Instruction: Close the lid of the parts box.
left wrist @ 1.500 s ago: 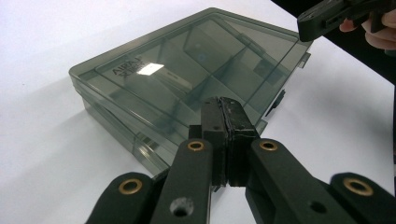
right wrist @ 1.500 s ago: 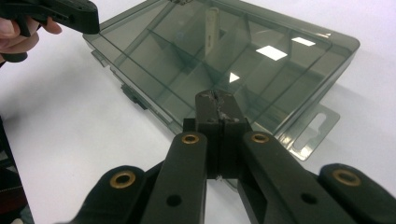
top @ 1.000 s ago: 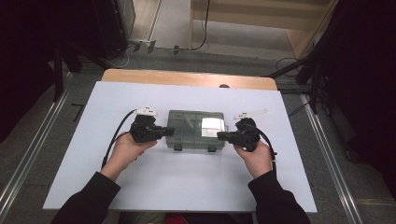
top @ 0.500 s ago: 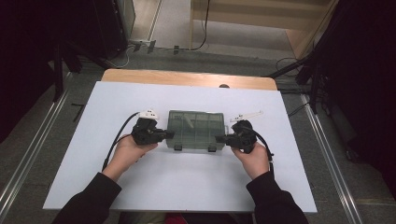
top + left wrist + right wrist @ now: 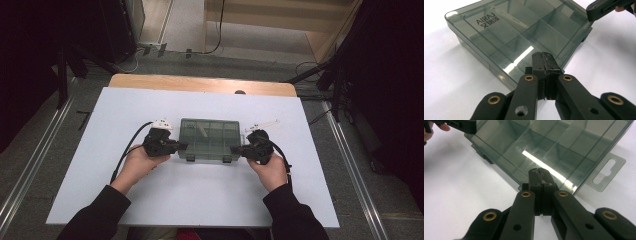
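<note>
One compartment box (image 5: 209,139) – long axis spanning between two grippers, left gripper (image 5: 181,147) and right gripper (image 5: 237,150) – fingers pressed together at either end

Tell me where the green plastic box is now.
In the high view, the green plastic box lies mid-table on the white sheet, between the left gripper and right gripper.

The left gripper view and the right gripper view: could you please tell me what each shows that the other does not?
Left gripper view alone: the AIRAJ lettering on the lid and a pale strip in a compartment. Right gripper view alone: the clear hang tab with its slot. Both: the smoky compartment box, lid closed, on the white table; their own fingers shut together at its edge; and the opposite gripper at its far corner.
</note>
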`<state>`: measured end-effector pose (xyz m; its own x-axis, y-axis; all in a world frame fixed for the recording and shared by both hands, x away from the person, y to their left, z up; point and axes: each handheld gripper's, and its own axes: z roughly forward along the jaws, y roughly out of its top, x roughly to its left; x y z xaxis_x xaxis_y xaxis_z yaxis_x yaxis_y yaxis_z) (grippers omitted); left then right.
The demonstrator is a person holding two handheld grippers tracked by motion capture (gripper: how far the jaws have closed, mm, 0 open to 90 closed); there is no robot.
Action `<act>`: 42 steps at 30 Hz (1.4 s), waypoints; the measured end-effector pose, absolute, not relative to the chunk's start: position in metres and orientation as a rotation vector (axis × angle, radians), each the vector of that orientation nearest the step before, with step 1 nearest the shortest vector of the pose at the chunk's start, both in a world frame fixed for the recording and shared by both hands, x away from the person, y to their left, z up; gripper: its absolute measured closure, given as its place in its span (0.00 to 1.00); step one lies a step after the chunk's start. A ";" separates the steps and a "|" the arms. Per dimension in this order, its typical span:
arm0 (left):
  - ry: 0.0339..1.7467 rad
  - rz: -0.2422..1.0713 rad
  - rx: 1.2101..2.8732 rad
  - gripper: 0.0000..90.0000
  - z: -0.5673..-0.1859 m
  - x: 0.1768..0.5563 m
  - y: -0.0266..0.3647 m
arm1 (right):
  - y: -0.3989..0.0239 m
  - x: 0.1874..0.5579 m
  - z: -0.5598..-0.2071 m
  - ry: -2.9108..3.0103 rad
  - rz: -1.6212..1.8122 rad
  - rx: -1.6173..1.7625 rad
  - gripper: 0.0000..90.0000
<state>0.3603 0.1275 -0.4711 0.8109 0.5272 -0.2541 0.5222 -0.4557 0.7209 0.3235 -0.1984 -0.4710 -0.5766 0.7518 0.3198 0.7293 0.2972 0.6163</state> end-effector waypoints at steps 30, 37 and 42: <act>0.724 -0.121 2.095 0.60 -0.454 0.331 0.135 | -0.190 0.303 -0.459 2.575 1.305 1.293 0.56; 0.714 -0.109 2.099 0.46 -0.456 0.322 0.143 | -0.186 0.299 -0.459 2.587 1.339 1.225 0.43; 0.692 -0.113 2.090 0.40 -0.456 0.317 0.148 | -0.185 0.295 -0.462 2.589 1.337 1.198 0.36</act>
<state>0.3174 0.1478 -0.4557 0.8391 0.4323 -0.3302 0.5149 -0.4354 0.7384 0.2955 -0.1853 -0.4623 -0.7108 0.6212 0.3301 0.6287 0.3503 0.6943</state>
